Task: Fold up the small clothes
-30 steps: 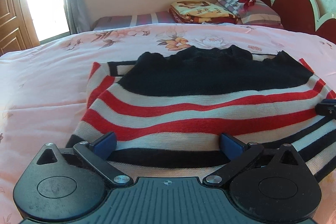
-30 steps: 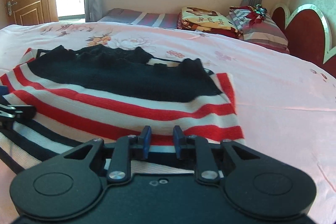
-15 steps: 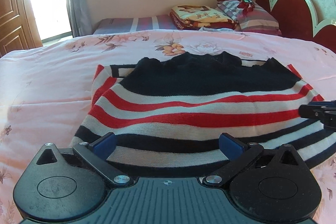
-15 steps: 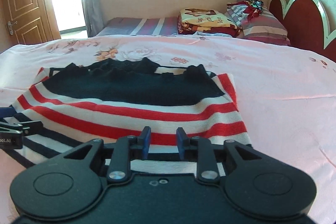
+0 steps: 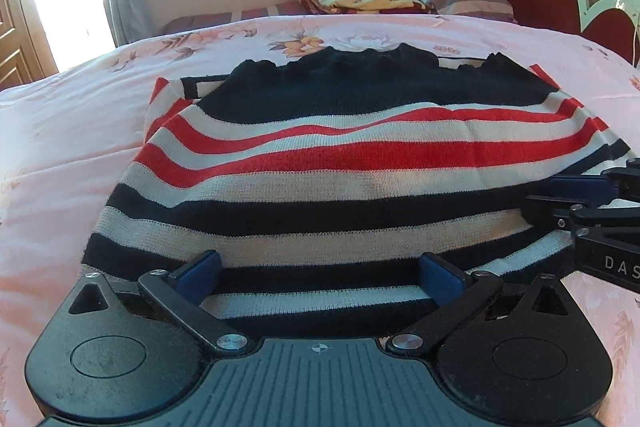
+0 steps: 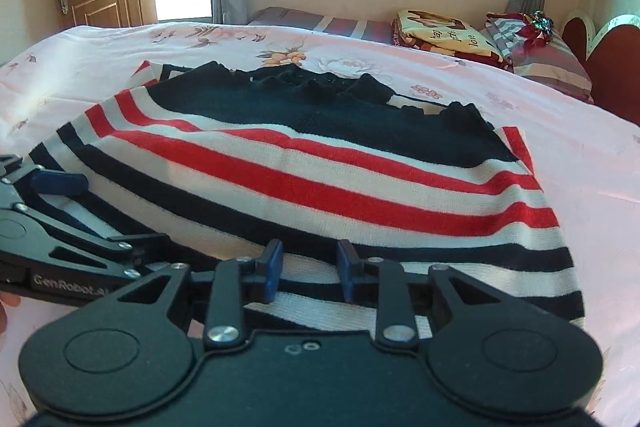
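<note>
Since a second ago both grippers have drawn back toward the near hem, so more of the folded garment shows ahead of them.

Left wrist view: the left gripper (image 5: pixel 318 273) stands spread wide and released, its blue pads on either side of the near black and white bands of the striped sweater (image 5: pixel 360 155), which lies folded on the pink floral bedsheet (image 5: pixel 80 131).

Right wrist view: the right gripper (image 6: pixel 308 269) has just been opening. Its pads stand slightly apart over the hem, pressing nothing. The knit looks soft, light and floppy, so it is best pinched at a hem corner through both layers.
</note>
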The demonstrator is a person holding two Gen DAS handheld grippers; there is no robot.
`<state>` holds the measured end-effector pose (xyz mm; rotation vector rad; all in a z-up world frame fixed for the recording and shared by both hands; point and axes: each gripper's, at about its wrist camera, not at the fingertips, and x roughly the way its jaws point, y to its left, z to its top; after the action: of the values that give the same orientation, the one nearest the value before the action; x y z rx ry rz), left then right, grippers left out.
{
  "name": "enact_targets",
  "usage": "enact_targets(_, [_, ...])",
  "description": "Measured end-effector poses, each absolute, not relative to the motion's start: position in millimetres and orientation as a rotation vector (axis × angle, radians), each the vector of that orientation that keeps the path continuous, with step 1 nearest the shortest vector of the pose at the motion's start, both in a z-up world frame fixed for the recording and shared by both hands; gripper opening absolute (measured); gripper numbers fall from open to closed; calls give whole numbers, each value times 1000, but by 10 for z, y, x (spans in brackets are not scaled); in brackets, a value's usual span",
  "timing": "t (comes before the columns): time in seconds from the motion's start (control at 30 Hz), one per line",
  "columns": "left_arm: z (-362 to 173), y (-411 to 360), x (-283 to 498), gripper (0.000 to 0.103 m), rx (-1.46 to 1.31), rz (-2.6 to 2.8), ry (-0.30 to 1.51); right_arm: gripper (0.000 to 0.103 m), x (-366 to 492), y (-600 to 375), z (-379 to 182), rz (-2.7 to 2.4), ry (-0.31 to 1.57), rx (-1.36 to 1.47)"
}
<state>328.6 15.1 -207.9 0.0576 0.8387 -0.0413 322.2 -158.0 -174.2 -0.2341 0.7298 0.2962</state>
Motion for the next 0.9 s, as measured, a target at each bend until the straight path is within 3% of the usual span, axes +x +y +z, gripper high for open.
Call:
enact_targets(0.4, [-2088, 236, 3206, 103, 56, -68, 830, 26, 3131, -2227, -1809, 184, 744, -207])
enact_targets(0.7, [-1905, 268, 3153, 103, 58, -44, 804, 29, 3173, -2161, -1739, 165, 778, -180])
enact_targets(0.9, [-1692, 374, 3307, 103, 8, -16, 754, 31, 3176, -2069, -1488, 200, 707, -107])
